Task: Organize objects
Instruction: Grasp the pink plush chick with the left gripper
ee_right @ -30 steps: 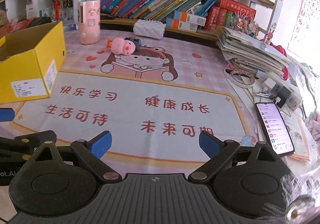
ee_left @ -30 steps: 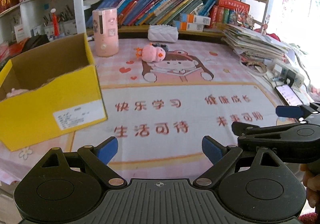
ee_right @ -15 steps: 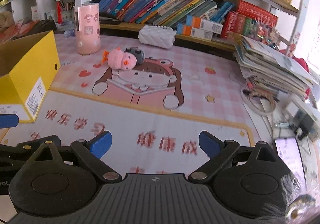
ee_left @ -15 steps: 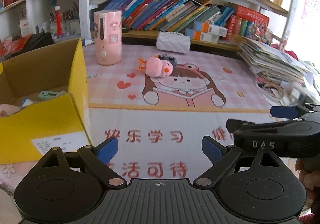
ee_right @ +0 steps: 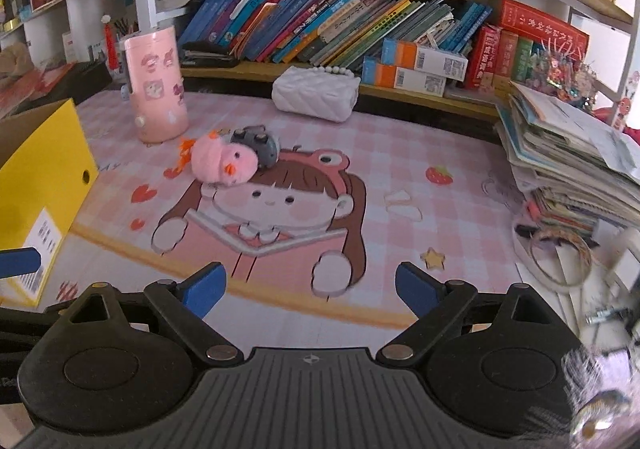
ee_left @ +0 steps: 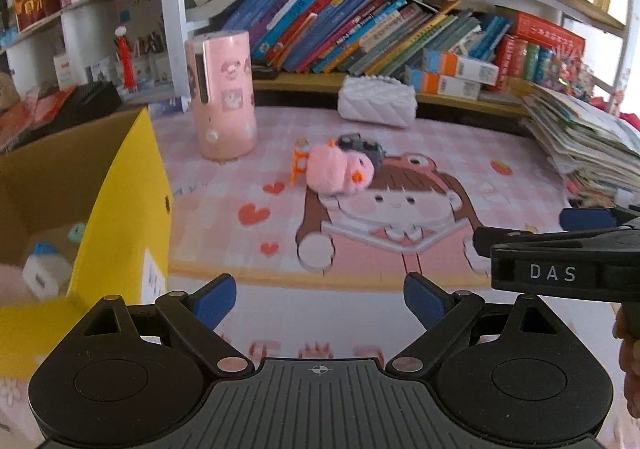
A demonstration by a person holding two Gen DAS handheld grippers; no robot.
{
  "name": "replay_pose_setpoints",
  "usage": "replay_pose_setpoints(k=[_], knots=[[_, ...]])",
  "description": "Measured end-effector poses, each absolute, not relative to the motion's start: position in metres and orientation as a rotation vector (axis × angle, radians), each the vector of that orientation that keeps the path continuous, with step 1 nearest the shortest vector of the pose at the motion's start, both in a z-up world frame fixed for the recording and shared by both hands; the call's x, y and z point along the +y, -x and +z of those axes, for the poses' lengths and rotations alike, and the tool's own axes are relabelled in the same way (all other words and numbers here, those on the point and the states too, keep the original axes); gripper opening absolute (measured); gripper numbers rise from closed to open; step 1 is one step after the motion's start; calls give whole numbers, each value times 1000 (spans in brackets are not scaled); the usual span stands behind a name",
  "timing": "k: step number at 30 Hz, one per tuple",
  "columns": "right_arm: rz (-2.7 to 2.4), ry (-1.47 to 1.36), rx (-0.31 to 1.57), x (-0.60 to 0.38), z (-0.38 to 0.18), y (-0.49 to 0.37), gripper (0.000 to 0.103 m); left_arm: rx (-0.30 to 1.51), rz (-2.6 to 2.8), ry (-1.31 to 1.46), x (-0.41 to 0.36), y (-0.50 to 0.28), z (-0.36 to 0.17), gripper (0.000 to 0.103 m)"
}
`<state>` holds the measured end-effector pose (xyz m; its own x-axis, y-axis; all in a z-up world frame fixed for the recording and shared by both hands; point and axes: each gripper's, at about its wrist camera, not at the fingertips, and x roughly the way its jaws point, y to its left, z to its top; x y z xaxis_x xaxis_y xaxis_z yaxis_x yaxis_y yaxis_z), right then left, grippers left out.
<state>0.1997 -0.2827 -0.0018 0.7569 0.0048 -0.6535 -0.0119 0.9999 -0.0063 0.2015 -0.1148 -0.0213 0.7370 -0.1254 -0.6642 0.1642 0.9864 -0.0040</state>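
Observation:
A pink plush chick (ee_left: 339, 170) lies on the pink desk mat (ee_left: 400, 153) with a small grey toy (ee_left: 360, 147) against its far side; both show in the right wrist view too, the chick (ee_right: 222, 165) and the grey toy (ee_right: 258, 147). A yellow cardboard box (ee_left: 124, 217) stands open at the left with small items inside; its side shows in the right wrist view (ee_right: 44, 177). My left gripper (ee_left: 319, 299) is open and empty, short of the chick. My right gripper (ee_right: 310, 286) is open and empty, also short of it.
A pink cylinder holder (ee_left: 222, 95) and a white quilted bag (ee_left: 376, 101) stand at the back below a bookshelf (ee_right: 320, 29). A stack of papers and books (ee_right: 568, 157) and loose clutter (ee_right: 560, 249) fill the right edge.
Both grippers have moved forward over the mat toward the chick and the shelf. The box has slid to the left of both views. Both stay open.

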Motion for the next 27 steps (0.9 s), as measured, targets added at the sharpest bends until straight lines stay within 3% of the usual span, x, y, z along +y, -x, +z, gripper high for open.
replay_pose_setpoints(k=[13, 14, 27], knots=[[-15, -43, 631, -313, 9, -270, 92, 669, -97, -89, -150, -290, -28, 95], [-21, -51, 630, -315, 9, -274, 92, 667, -97, -91, -153, -297, -30, 99], [-45, -86, 648, -340, 4, -290, 92, 708, -99, -140, -176, -374, -76, 98]])
